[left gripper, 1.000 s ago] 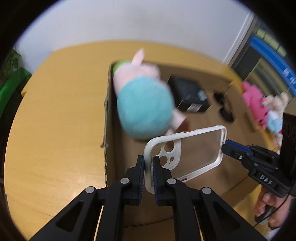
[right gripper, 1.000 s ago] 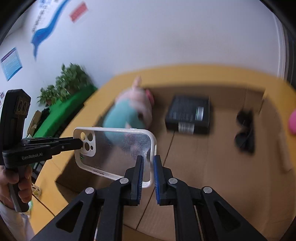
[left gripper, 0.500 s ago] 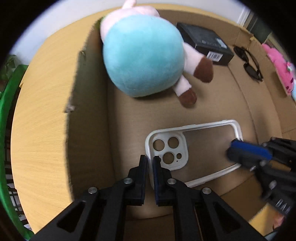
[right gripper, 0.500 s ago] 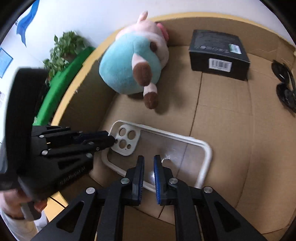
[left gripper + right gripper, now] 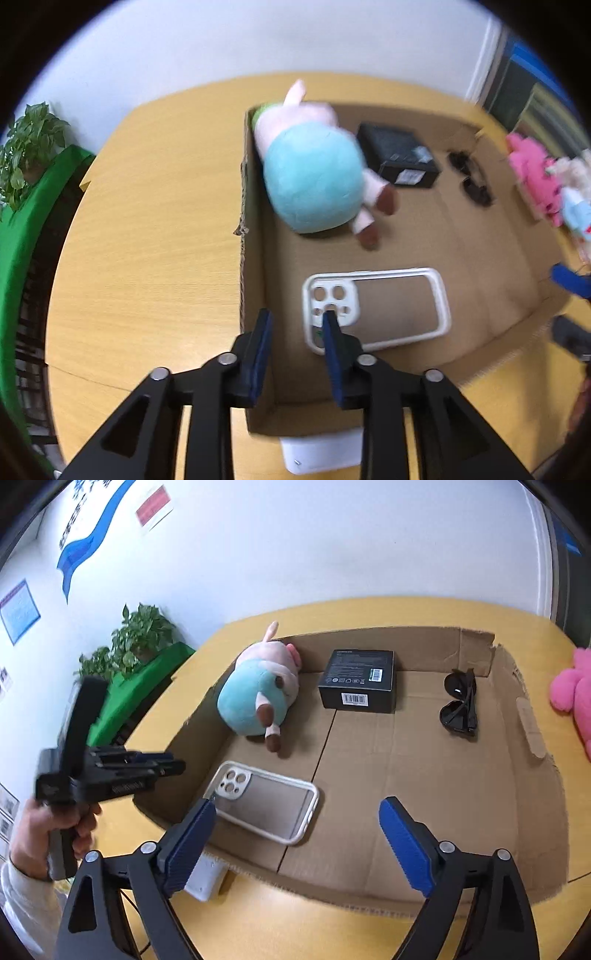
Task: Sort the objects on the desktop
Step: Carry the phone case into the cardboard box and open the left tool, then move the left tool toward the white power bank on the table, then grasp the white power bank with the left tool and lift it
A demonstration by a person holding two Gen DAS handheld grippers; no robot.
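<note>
The phone case (image 5: pixel 264 805) lies flat on the cardboard box (image 5: pixel 424 786) floor, near the plush pig (image 5: pixel 256 698). Both the left claw (image 5: pixel 297 325) and right claw (image 5: pixel 295 819) gape, holding nothing; the left appears narrower, though blurred.

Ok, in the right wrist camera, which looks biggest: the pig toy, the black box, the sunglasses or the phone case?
Largest to smallest as they look:
1. phone case, though it lies nearest the camera
2. pig toy, close to the case, so unsure
3. black box
4. sunglasses
</note>
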